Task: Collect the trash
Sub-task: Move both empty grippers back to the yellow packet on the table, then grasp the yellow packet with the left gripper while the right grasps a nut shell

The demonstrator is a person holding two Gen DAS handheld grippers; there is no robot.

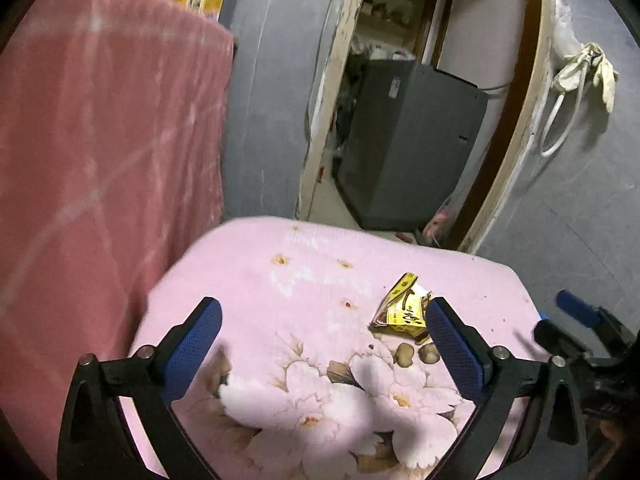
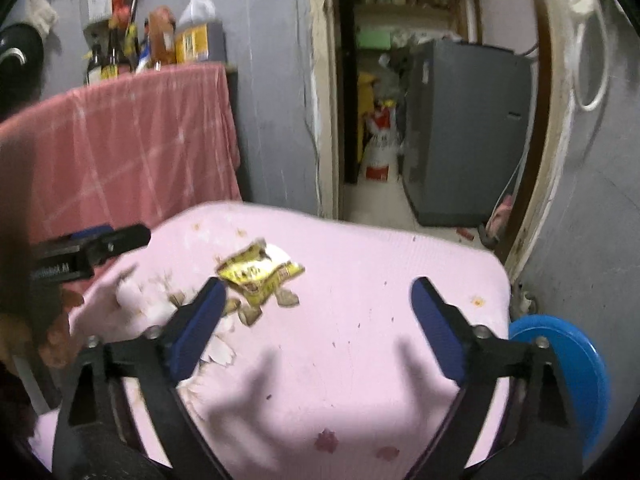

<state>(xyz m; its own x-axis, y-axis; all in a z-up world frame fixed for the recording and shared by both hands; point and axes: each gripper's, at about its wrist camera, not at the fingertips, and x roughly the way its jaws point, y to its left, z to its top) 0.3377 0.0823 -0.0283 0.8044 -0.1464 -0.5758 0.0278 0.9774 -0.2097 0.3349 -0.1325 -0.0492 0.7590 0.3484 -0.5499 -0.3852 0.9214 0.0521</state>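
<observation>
With both tools hovering over the pink floral cloth, I read this as the approach to a first pick, nothing gathered yet. My left gripper has its blue fingers spread wide apart and empty, and so does my right gripper; I keep them open because the target is a flat, crumpled thing that wants a broad mouth around it. That target is the yellow wrapper, lying on the cloth toward the far side, just beside the inner face of the left tool's right-hand finger, and in the right wrist view it sits close to the tip of that tool's left-hand finger. A few brownish nut shells lie next to it, nearer to me, touching or almost touching its edge; I can't tell which. I judge the wrapper will be light and springy, likely to slide on the fabric unless a finger comes down on each side of it. A blue bowl shows past the cloth's right edge, possibly the place for the trash, though I cannot confirm that.
</observation>
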